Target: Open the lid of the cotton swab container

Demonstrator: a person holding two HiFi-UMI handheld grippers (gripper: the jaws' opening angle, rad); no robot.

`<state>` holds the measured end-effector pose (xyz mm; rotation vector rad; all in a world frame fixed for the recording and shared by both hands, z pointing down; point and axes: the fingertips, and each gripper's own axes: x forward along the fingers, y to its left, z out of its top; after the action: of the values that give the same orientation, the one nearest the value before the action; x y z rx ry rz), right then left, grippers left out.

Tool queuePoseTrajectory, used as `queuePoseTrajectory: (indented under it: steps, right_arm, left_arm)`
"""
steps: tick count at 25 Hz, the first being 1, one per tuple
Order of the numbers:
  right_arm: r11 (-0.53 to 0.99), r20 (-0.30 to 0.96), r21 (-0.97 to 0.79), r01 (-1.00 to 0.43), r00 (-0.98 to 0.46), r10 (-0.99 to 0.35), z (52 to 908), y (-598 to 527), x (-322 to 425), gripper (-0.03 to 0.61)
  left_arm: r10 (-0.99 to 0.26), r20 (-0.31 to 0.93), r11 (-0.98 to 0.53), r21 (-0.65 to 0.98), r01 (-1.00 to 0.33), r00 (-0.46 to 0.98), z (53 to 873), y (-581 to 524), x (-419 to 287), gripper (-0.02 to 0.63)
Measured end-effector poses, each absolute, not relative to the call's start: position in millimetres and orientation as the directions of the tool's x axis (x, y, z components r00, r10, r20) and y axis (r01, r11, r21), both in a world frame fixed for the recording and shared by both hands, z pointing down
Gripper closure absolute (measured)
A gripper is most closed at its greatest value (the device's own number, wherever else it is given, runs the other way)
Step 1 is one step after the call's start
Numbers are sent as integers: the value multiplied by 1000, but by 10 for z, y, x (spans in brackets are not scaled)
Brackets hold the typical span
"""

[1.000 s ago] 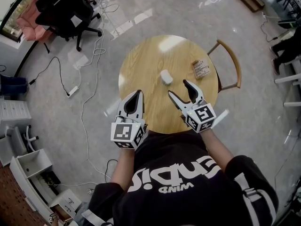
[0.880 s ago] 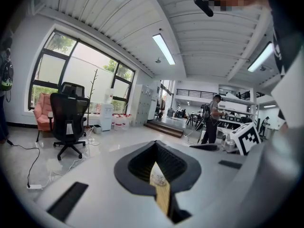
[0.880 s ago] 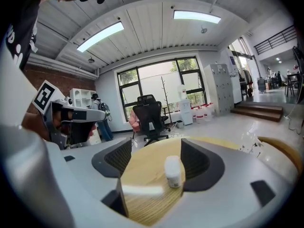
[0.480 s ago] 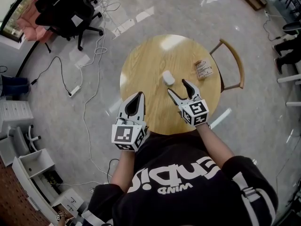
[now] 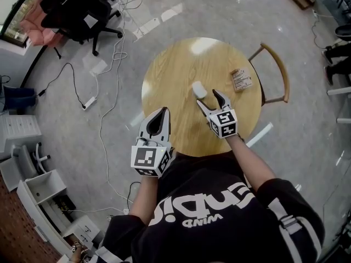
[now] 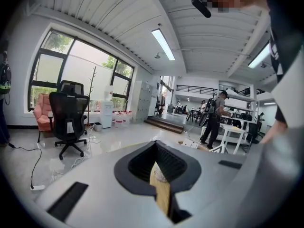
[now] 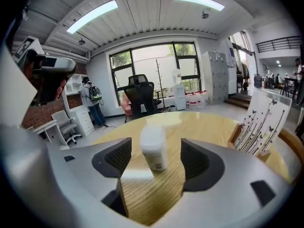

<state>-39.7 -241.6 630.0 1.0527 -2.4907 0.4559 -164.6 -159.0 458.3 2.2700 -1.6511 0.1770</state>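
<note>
- The cotton swab container (image 5: pixel 199 90) is a small white tub. It stands upright near the middle of the round wooden table (image 5: pixel 170 73), with its white lid on.
- In the right gripper view the container has a printed label low on its body. It shows in the gap between the two dark pads (image 7: pixel 115 158) and touches neither.
- The right tongs (image 5: pixel 208 98) are open with the jaws spread wide. They hang over the table just on the person's side of the container, tips aimed at it and tilted a little downward.
- The left tongs (image 5: pixel 159 114) are closed, jaw against jaw, with nothing held between them. They hang over the near left edge of the table, well apart from the container.
- A small card stand (image 5: pixel 242 79) sits on the far right part of the table. In the right gripper view it is a white card printed with dark stems and butterflies, set in a wooden holder.
- A wooden chair (image 5: pixel 276 70) with a curved back stands just beside the table on the right.
- On the glossy floor to the left lie loose cables (image 5: pixel 107 111) and a white power strip (image 5: pixel 88 103). A black office chair (image 5: pixel 77 10) stands farther off.
- The person wears a black T-shirt (image 5: pixel 208 218) with white lettering.
</note>
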Motion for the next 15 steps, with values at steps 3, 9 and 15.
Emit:
queuePoseTrajectory:
  steps: [3, 9, 15]
  right_arm:
    - [659, 490, -129, -741, -625, -608, 6452, -2447, -422, 279]
    - [656, 524, -109, -747, -604, -600, 6685, -2558, -524, 279]
    - [653, 550, -114, -749, -595, -587, 6816, -2634, -570, 279]
  left_arm:
    - [-901, 298, -268, 189, -945, 315, 4608, -1593, -1669, 605]
    - [-898, 314, -258, 191, -947, 308, 4666, -1596, -1701, 605]
    - [-899, 322, -245, 190, -951, 296, 4693, -1592, -1718, 604]
